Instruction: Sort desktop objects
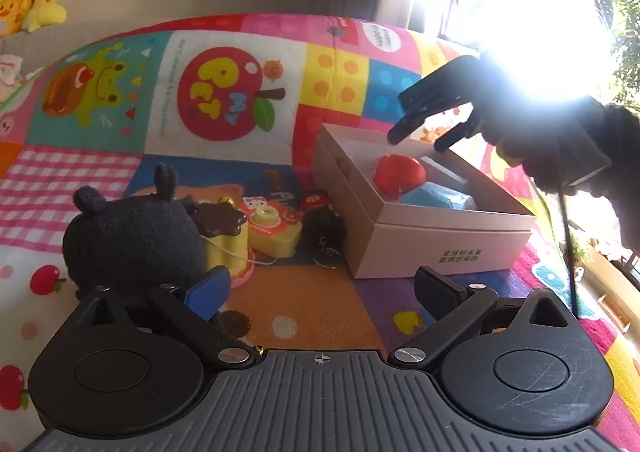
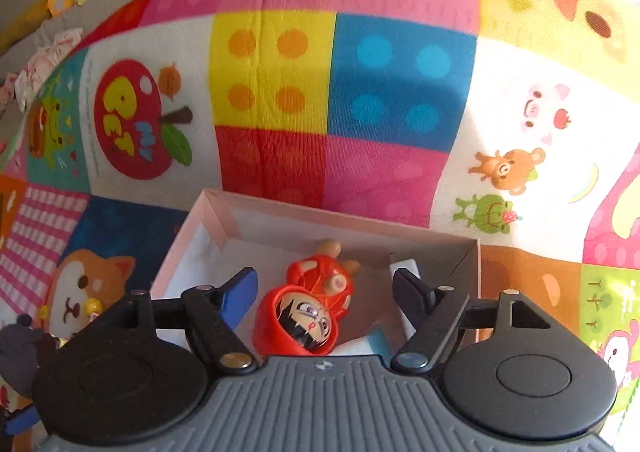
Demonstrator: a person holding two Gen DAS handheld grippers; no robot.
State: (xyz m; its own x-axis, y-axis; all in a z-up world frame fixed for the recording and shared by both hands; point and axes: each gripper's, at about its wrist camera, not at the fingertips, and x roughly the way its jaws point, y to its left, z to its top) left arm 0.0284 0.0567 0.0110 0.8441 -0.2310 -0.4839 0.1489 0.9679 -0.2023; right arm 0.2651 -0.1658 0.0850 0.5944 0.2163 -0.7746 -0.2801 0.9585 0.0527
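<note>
Left wrist view: the left gripper (image 1: 322,290) is spread wide and empty, near the black plush (image 1: 132,228) and yellow toys (image 1: 276,230) left on the mat (image 1: 240,92) beside the box (image 1: 440,240); picking one looks next.

Right wrist view: the right gripper (image 2: 325,292) stands spread over the red doll (image 2: 308,308), which lies loose inside the box (image 2: 224,212)

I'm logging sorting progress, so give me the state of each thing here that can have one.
Box: open, lidless.
Red figure: lying inside the box, not gripped.
Blue item: inside the box.
Black plush: on the mat, unsorted.
Yellow toy camera: on the mat, unsorted.
Left gripper: open, empty.
Right gripper: open over the box.
</note>
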